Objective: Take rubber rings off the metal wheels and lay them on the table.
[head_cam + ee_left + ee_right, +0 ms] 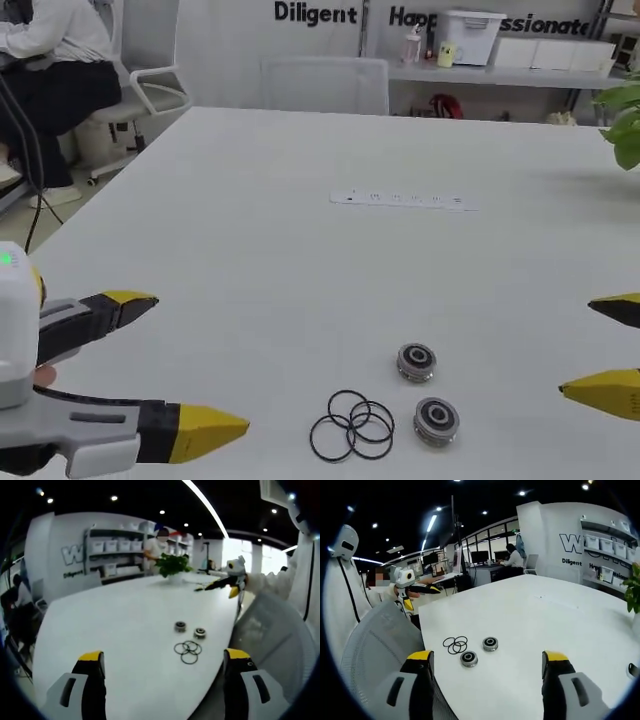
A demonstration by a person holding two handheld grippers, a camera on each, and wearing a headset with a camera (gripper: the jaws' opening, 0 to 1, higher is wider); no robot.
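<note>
Rubber rings (352, 425), four thin black loops, lie flat on the white tabletop (300, 250) in one overlapping cluster near the person's edge. Two metal wheels lie flat just beside them, on the side of the right tongs (578, 346). The near wheel (437, 420) sits close to the cluster without touching it, and the far wheel (416, 361) sits a little further out, apart from the near wheel. Each wheel shows a dark centre inside a grey rim; whether a ring sits on either one is too small to tell.

The left tongs (195, 363) are released, the yellow-tipped jaws spread wide with nothing between them. They hover above the tabletop, well apart from the rings. The right tongs come in at the right edge of the head view, also released and empty, well apart from the wheels. In the left gripper view the rings and both wheels lie ahead between the spread jaws, and the right tongs are held in the air beyond them.

Further across the tabletop a white power strip (400, 199) lies flat. Beyond the far edge stands an office chair (325, 85). Green plant leaves (625, 125) reach in at the right, and a seated person (50, 50) is at the upper left
</note>
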